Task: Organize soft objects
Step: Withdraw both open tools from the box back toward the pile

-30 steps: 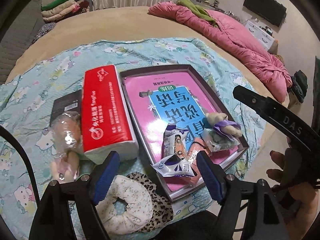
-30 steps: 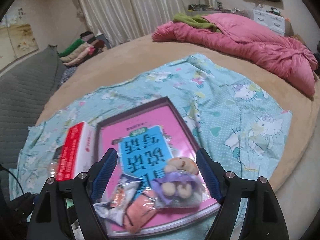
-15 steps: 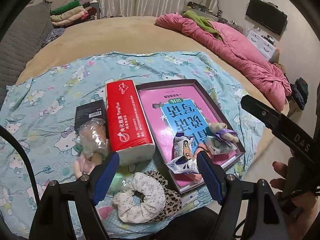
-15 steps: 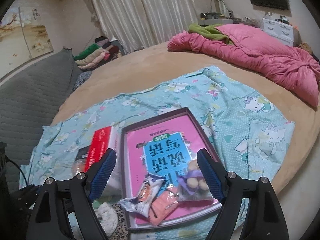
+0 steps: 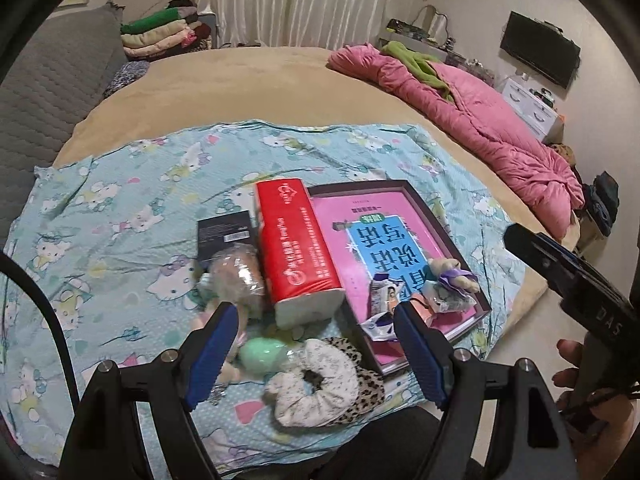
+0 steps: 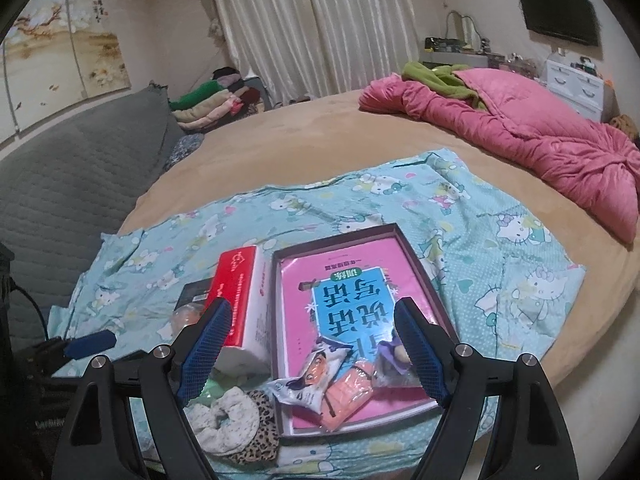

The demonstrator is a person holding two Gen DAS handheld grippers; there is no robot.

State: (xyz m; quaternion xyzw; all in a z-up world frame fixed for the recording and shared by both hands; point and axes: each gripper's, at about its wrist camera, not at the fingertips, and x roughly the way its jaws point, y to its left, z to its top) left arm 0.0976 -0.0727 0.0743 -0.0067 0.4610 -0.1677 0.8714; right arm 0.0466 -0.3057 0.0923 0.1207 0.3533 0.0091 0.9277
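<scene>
On the Hello Kitty sheet lies a dark box lid with a pink and blue book in it. On the book are snack packets and a bagged plush bear. A red tissue pack lies left of the lid. Near the front edge are a white scrunchie, a leopard scrunchie, a green ball and a bagged peach toy. My left gripper hangs open above the scrunchies. My right gripper hangs open above the lid's near end. Neither holds anything.
A black box lies behind the peach toy. A pink quilt with a green cloth is heaped at the back right of the round tan bed. Folded clothes and grey padding are at the left. A hand holds the right gripper.
Both grippers have risen and drawn back from the bed, so the objects look smaller and more of the room shows. Both jaws stay open and nothing on the sheet has moved.
</scene>
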